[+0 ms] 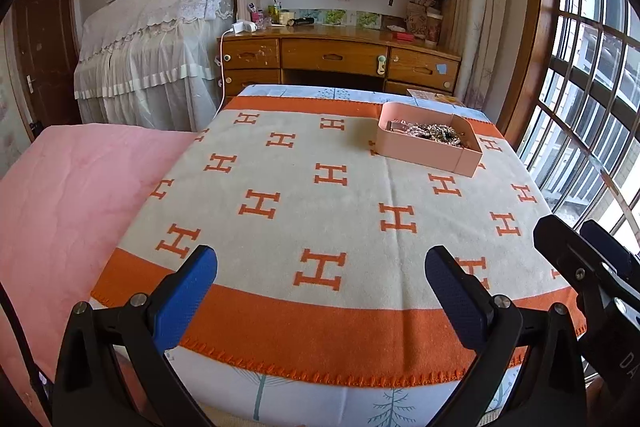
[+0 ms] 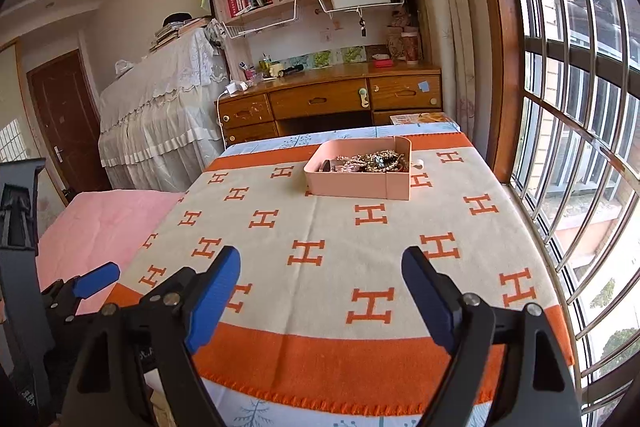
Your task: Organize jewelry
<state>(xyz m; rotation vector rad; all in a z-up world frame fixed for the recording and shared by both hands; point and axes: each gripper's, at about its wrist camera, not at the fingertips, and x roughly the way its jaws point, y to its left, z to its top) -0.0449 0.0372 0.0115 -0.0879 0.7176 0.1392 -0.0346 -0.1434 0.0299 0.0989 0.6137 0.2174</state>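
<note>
Cream blanket (image 2: 340,227) with orange H pattern and borders; pink tray (image 2: 360,183).

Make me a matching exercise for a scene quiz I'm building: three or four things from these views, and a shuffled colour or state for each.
Things:
1. tray
2. blanket
3. left gripper
4. desk

Descriptions:
A. brown wood, with drawers
B. open, holding nothing
C. pink, filled with jewelry
D. cream with orange H pattern

Pairs: 1-C, 2-D, 3-B, 4-A
</note>
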